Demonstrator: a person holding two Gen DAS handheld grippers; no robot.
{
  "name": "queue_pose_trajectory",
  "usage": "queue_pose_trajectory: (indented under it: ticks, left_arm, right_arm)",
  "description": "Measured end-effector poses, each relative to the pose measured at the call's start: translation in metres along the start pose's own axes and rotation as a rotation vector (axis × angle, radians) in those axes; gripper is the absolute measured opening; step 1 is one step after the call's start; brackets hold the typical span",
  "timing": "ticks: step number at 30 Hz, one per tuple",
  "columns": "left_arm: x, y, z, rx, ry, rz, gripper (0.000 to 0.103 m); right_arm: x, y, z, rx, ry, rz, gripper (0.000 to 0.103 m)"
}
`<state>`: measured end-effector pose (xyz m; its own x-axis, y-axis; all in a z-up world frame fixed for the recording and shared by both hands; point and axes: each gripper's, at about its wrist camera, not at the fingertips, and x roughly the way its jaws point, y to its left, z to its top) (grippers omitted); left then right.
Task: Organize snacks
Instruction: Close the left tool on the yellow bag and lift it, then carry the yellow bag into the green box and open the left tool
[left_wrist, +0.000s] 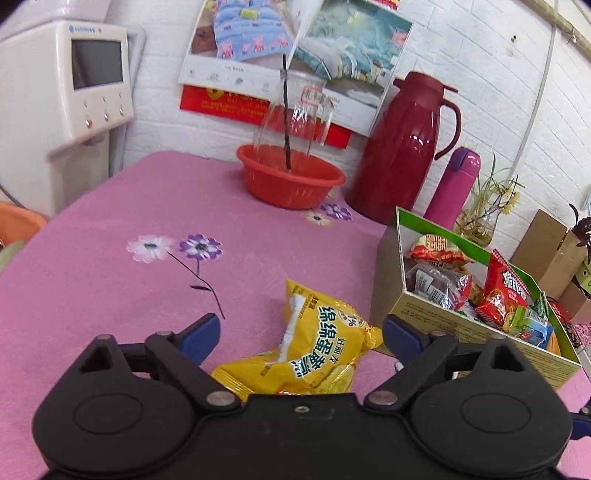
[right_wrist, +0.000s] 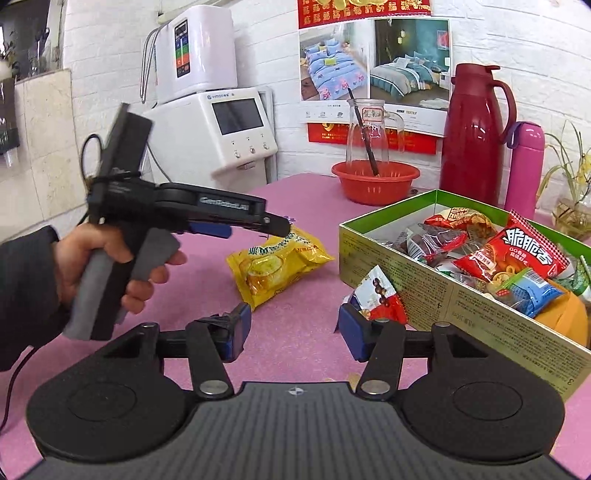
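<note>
A yellow snack bag (left_wrist: 317, 343) lies on the pink tablecloth (left_wrist: 110, 280), left of an open green-rimmed box (left_wrist: 443, 315) filled with several snack packets. My left gripper (left_wrist: 301, 334) is open, its blue pads (left_wrist: 201, 332) wide apart on either side of the bag and not pressing on it. In the right wrist view a hand holds that left gripper (right_wrist: 279, 227) over the yellow bag (right_wrist: 277, 262). My right gripper (right_wrist: 295, 330) is open with only cloth between its pads. A small red-and-white packet (right_wrist: 376, 295) leans on the box (right_wrist: 406, 273) just beyond its right finger (right_wrist: 352, 332).
At the back stand a red basket (right_wrist: 375, 181) holding a glass jar, a dark red jug (right_wrist: 472, 136) and a pink flask (right_wrist: 524, 166). A white appliance (right_wrist: 236, 129) sits past the table's far left edge. A plant jar (left_wrist: 480, 218) and brown carton (left_wrist: 546, 247) stand behind the box.
</note>
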<state>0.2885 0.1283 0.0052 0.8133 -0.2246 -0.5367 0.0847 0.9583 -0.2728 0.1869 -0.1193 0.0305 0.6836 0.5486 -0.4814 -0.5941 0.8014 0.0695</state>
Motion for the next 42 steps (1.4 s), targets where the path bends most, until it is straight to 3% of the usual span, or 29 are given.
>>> queue_pose_trajectory:
  ticks: [2, 4, 6, 7, 14, 17, 19, 20, 29, 30, 32, 33, 34, 35, 37, 42]
  left_arm:
    - [0.009, 0.001, -0.002, -0.01, 0.034, -0.024, 0.081]
    - [0.015, 0.0, -0.006, 0.0, 0.08, -0.058, 0.025]
    - [0.013, -0.004, -0.012, 0.025, 0.091, -0.08, 0.029]
    - [0.009, -0.006, -0.015, 0.029, 0.098, -0.1, 0.023]
    - [-0.029, -0.044, -0.054, 0.048, 0.173, -0.28, 0.022]
    - [-0.045, -0.055, -0.066, 0.026, 0.188, -0.331, 0.036]
    - [-0.055, -0.057, -0.069, 0.027, 0.163, -0.336, 0.07]
    - [-0.058, -0.057, -0.068, 0.027, 0.156, -0.329, 0.073]
    - [-0.049, -0.05, -0.065, -0.014, 0.206, -0.33, 0.071]
    - [-0.047, -0.05, -0.066, -0.015, 0.213, -0.332, 0.068]
    - [-0.041, -0.051, -0.069, -0.01, 0.237, -0.345, 0.05]
    - [-0.04, -0.052, -0.07, -0.005, 0.235, -0.35, 0.049]
    - [-0.04, -0.053, -0.071, 0.004, 0.227, -0.348, 0.046]
    - [-0.042, -0.055, -0.071, 0.016, 0.222, -0.345, 0.044]
    - [-0.046, -0.058, -0.071, 0.021, 0.213, -0.349, 0.038]
    - [-0.059, -0.073, -0.058, 0.033, 0.166, -0.378, 0.038]
  right_arm:
    - [-0.002, 0.0, -0.002, 0.003, 0.005, -0.001, 0.088]
    - [-0.003, -0.001, -0.005, 0.009, 0.009, 0.002, 0.088]
    - [-0.005, -0.001, -0.008, 0.015, 0.013, 0.005, 0.088]
    - [-0.005, -0.001, -0.009, 0.017, 0.017, 0.008, 0.088]
    - [-0.012, 0.005, -0.024, 0.046, 0.056, 0.047, 0.088]
    - [-0.013, 0.008, -0.033, 0.067, 0.089, 0.053, 0.088]
    - [-0.014, 0.009, -0.037, 0.077, 0.095, 0.049, 0.089]
    - [-0.014, 0.009, -0.039, 0.087, 0.096, 0.045, 0.089]
    - [0.009, 0.0, -0.039, 0.256, 0.12, 0.059, 0.092]
    - [0.012, 0.0, -0.038, 0.257, 0.12, 0.061, 0.092]
    - [0.017, 0.0, -0.039, 0.264, 0.13, 0.065, 0.091]
    - [0.018, 0.0, -0.039, 0.263, 0.121, 0.065, 0.085]
    - [0.018, 0.0, -0.039, 0.265, 0.123, 0.068, 0.071]
    - [0.017, 0.0, -0.038, 0.27, 0.118, 0.068, 0.066]
    - [0.012, -0.002, -0.038, 0.27, 0.104, 0.07, 0.061]
    - [-0.01, -0.005, -0.027, 0.242, 0.037, 0.055, 0.06]
